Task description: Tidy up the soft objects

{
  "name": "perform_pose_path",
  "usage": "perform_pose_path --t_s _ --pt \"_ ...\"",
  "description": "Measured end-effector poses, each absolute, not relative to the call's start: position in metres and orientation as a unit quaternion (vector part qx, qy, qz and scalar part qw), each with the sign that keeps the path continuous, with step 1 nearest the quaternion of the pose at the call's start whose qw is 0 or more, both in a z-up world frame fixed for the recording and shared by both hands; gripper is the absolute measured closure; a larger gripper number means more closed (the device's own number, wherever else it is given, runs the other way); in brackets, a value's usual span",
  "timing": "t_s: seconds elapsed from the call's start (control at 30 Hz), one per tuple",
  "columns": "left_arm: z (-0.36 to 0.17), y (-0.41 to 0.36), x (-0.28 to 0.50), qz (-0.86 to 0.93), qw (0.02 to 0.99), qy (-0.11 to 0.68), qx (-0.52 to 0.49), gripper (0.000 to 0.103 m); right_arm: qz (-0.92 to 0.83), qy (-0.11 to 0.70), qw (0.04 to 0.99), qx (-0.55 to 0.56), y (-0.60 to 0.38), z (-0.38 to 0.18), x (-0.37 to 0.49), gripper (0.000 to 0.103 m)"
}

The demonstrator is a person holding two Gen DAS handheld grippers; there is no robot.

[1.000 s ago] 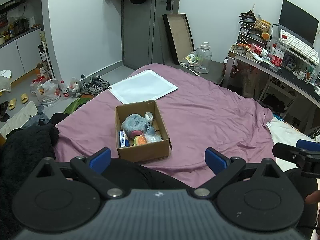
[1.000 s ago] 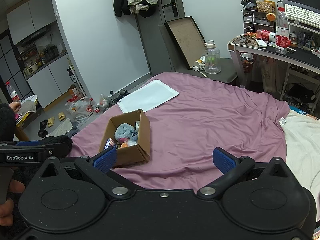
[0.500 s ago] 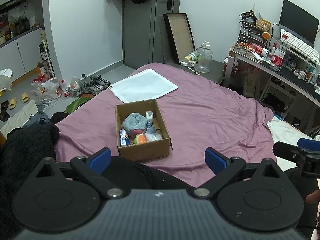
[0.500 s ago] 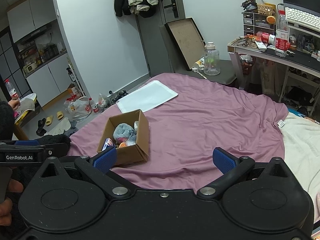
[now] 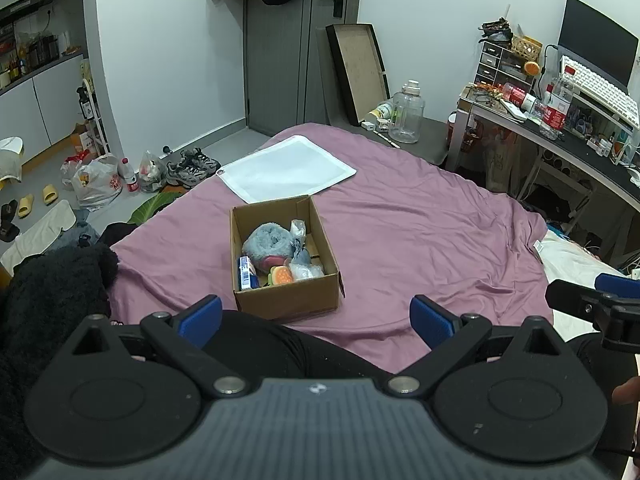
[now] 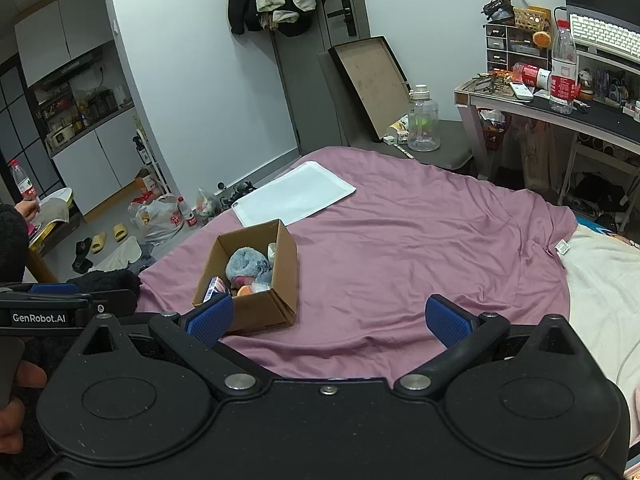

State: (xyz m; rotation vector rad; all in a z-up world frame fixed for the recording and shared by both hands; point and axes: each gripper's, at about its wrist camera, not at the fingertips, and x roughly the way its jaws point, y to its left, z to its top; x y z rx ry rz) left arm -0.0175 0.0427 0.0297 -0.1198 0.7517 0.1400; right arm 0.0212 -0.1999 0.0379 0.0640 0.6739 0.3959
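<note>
Low in the left wrist view, the left gripper (image 5: 316, 316) sits with its blue pads spread wide and nothing between them; the right gripper (image 6: 328, 318) is likewise parted and empty, held back over the near edge of the bed. Just ahead of both lies the open cardboard box (image 5: 286, 298) on the purple bedsheet (image 5: 420, 240), and the soft things are already inside it: a grey plush toy (image 5: 267, 242), a small burger-shaped toy (image 5: 281, 276), a blue carton (image 5: 245, 274) stood against the near left wall, and a crinkled clear bag (image 5: 306, 271) at the near right corner. Beyond the box a white pad (image 5: 288, 169) lies flat on the sheet, just beside the box's far wall; whether they touch cannot be told. Judging by this, either sorting has not begun or it is finished. The risks from here lie mostly in the reach: the box is light and sits on slack fabric, so a pad catching its near wall would likely shove or tip it rather than enter it. The plush would compress and could slip from a shallow pinch, and the bag might drag neighbouring items out with it.
</note>
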Motion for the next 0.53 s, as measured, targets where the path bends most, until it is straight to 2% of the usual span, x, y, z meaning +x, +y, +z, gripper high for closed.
perform_pose_path --t_s 0.53 --pt "0.0201 0.0427 -0.0163 0.060 0.923 0.376 -0.065 0.004 0.189 0.338 0.921 0.028 -0.1989 0.0289 0.0260 0.000"
